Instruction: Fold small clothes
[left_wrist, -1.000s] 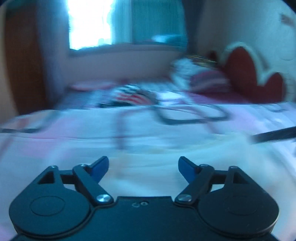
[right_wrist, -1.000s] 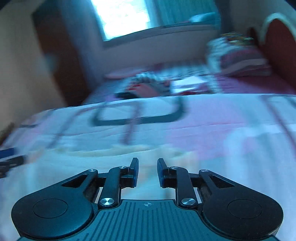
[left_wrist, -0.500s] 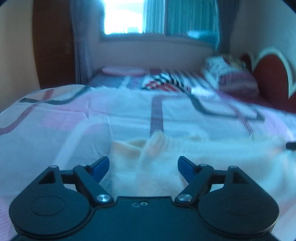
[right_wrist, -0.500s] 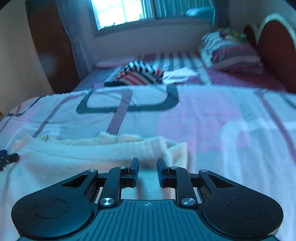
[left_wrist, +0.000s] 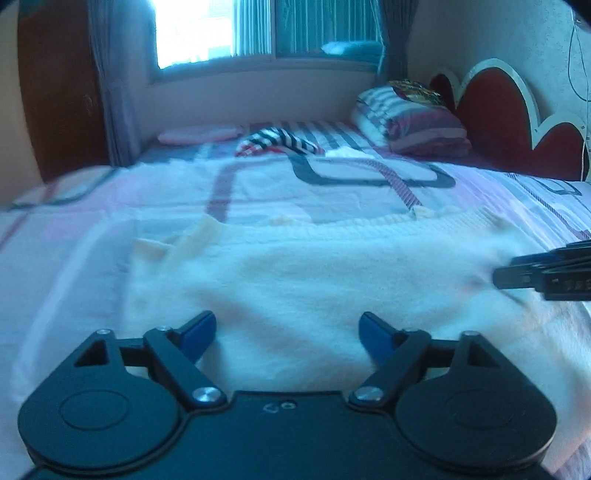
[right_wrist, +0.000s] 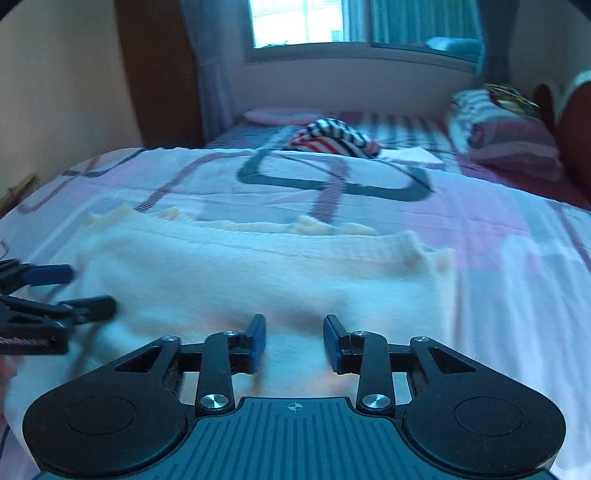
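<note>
A cream-white knitted garment (left_wrist: 314, 273) lies spread flat on the bed, its ribbed hem at the far side; it also shows in the right wrist view (right_wrist: 258, 273). My left gripper (left_wrist: 287, 334) is wide open and empty just above the garment's near left part. My right gripper (right_wrist: 294, 341) is open and empty over its near right part. The right gripper's fingers (left_wrist: 546, 277) show at the right edge of the left wrist view; the left gripper's fingers (right_wrist: 55, 291) show at the left edge of the right wrist view.
The pink and white patterned bedsheet (right_wrist: 498, 240) covers the bed. A crumpled striped garment (left_wrist: 277, 146) and a white folded piece (right_wrist: 413, 157) lie farther back. Striped pillows (left_wrist: 410, 122) lean by the red headboard (left_wrist: 517, 122). A window (left_wrist: 221, 29) and a wooden wardrobe (right_wrist: 159, 74) stand behind.
Both grippers came down closer to the garment, which now lies flat in front of them. The right gripper's jaws have opened from nearly shut. The left gripper stayed open.
</note>
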